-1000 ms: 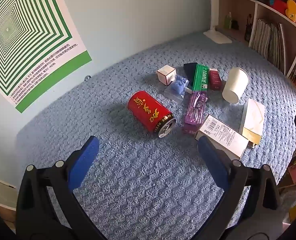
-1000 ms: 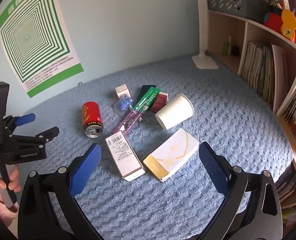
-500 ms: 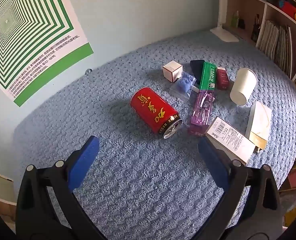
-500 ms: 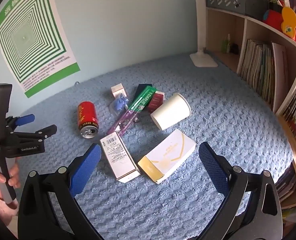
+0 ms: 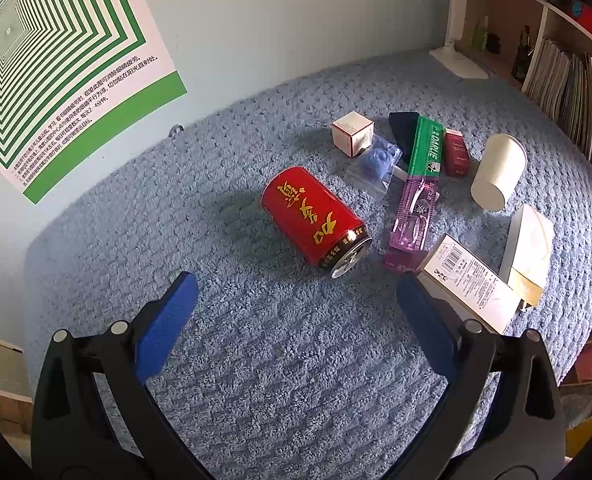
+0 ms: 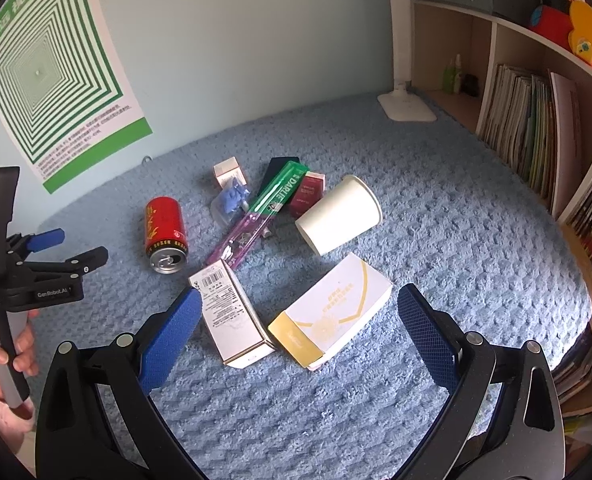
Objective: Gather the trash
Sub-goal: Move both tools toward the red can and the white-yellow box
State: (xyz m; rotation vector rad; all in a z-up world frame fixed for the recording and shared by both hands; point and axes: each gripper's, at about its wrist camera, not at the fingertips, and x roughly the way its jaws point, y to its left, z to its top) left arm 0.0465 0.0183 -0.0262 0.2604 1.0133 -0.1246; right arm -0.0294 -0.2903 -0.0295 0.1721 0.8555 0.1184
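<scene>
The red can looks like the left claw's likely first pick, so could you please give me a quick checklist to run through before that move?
1. Left claw open wide: ok.
2. Red can lying on its side, body exposed: ok.
3. Can lined up between the fingers: ok, roughly centred ahead.
4. Clearance on the can's right: not ok, the purple toothbrush pack lies close beside it.
5. Right claw out of the way: ok, open over the barcode box.
6. Trash bin location: cannot tell, none in view.
</scene>
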